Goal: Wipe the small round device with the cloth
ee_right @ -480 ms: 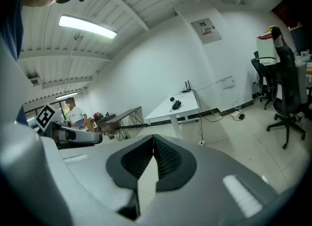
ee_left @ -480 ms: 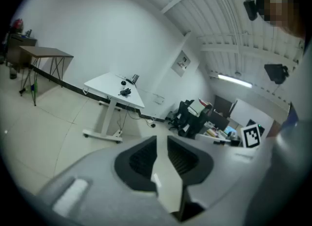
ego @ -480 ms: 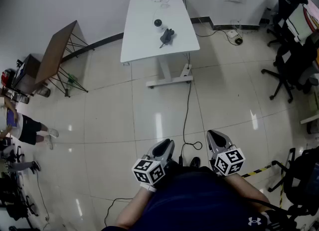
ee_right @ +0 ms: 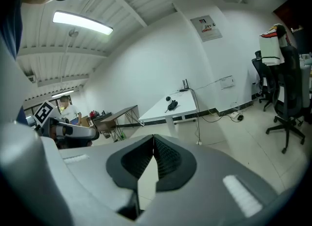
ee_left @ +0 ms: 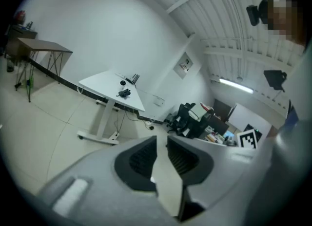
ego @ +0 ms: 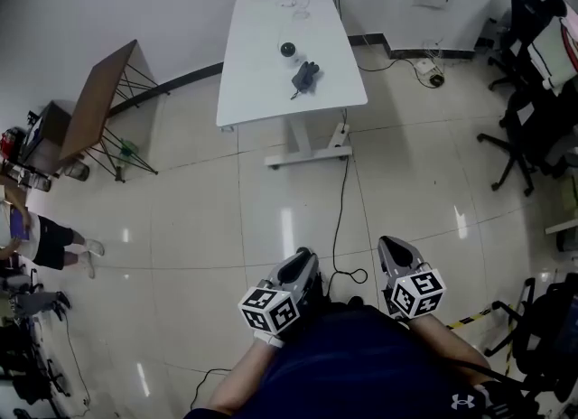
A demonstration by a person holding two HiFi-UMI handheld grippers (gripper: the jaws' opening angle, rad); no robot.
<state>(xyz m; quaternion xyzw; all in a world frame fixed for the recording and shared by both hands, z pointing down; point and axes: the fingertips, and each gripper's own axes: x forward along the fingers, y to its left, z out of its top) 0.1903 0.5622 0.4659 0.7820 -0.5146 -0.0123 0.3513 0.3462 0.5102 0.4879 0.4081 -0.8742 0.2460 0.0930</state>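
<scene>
Step in hand: the approach. The wiping has not begun, and by my reading nothing has been picked up for it.
Device: the small round device [ego: 288, 49], dark, sits near the middle of the white surface [ego: 253, 65], a little toward its far edge.
Cloth: the cloth [ego: 305, 76] lies as a dark crumpled heap just beside the device, on the side of the near edge and closer to the right edge. The two look apart, though at this range I cannot be sure.
Left: the left hand-held gripper [ego: 303, 256] is held low in front of the person's body over the floor [ego: 199, 218]. Its jaws are drawn in to a thin slit with nothing between them.
Right: the right hand-held gripper [ego: 391, 246] is level with the left one, its jaws pressed together and empty.
Gap to cover: both are well apart from the surface, with open floor and a trailing cable [ego: 340, 218] between.
Next move: probably walk up to the near edge, spread one pair of jaws and take the cloth. The other hand-held gripper could steady the device.
Care: the cable crosses the path underfoot. The device looks light and may slide if wiped without support.
</scene>
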